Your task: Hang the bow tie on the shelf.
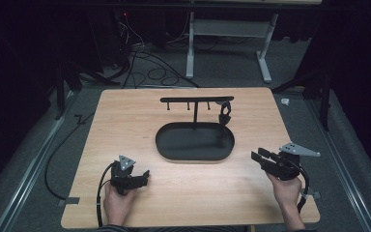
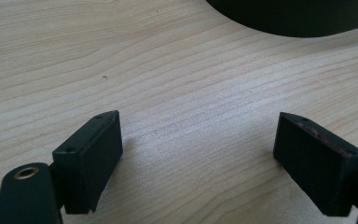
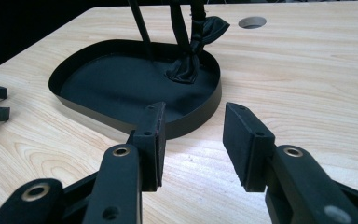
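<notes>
While both grippers rested low over the desk (image 1: 125,106) with nothing held, the work stood at its approach step. The left gripper (image 1: 144,178) had its jaws spread wide above bare wood, as the left gripper view confirmed (image 2: 198,154). The right gripper (image 1: 262,157) was also open, jaws parted more narrowly (image 3: 191,140).

A black strap (image 1: 225,114) hung from the right end of the stand (image 1: 196,100), its lower end draped into the tray (image 1: 164,145). In the right gripper view the strap (image 3: 189,60) lay ahead of the jaws, past the tray's near wall (image 3: 186,123) and well apart from them.

Judged from this, the right gripper was the likelier to take it. The next move called for lifting over the tray wall, advancing to the strap and closing on its hanging part without catching the stand's post.
</notes>
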A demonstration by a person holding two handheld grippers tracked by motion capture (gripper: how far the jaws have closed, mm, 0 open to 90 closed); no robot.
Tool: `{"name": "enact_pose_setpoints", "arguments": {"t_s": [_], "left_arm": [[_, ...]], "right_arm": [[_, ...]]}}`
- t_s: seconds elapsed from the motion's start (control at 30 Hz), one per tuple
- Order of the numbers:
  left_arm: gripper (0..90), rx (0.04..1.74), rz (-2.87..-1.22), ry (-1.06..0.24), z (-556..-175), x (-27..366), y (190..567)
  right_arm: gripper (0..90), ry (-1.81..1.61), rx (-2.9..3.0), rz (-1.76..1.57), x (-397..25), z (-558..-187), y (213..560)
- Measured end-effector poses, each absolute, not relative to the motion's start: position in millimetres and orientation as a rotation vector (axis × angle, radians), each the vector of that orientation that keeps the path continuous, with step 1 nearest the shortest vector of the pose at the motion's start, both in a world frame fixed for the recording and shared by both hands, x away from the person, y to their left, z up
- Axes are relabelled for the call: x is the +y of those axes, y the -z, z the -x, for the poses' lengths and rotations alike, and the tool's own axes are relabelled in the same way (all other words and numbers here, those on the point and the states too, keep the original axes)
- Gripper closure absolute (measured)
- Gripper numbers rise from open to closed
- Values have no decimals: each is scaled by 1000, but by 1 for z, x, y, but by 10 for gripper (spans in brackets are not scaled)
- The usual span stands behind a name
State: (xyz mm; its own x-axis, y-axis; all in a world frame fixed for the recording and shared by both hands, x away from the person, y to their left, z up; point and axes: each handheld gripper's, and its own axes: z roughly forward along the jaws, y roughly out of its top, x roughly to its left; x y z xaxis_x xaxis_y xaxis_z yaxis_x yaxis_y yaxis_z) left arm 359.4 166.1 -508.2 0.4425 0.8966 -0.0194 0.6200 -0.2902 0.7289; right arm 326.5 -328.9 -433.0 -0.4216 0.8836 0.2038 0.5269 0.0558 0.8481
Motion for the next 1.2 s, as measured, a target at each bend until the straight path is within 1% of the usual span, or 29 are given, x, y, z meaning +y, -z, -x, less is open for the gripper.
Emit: {"name": "enact_pose_setpoints", "arguments": {"t_s": [1.2], "left_arm": [[160, 1268, -2021, -525, -359, 166, 508]], "right_arm": [[606, -1304, 2033, -1457, -320, -323, 458]]}}
